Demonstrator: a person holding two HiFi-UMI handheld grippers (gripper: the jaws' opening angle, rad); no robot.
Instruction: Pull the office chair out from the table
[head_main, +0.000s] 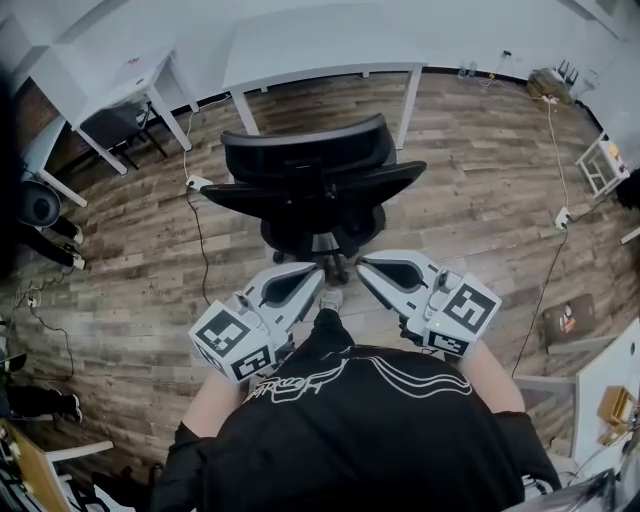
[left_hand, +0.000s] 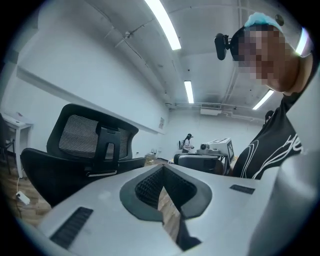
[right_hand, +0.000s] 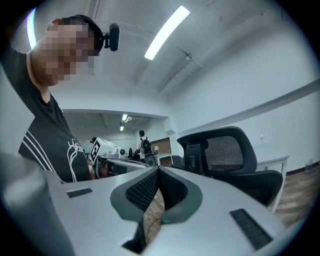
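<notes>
In front of the torso: left gripper (head_main: 316, 270) fingers clenched, empty | right gripper (head_main: 364, 264) fingers clenched, empty | office chair (head_main: 310, 170) just beyond both tips, on wood floor (head_main: 480, 190) | white worktop (head_main: 320, 50) behind chair, apart from it.

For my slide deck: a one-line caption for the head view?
Black office chair stands before the white table; the left gripper and right gripper, both shut and empty, point toward it.

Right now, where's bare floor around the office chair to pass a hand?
Widest bare floor: right of the office chair, up to the right cable. Narrower strip on its left, before the left cable. The white table looks bare on top. Crowded: far left by the small table.
</notes>
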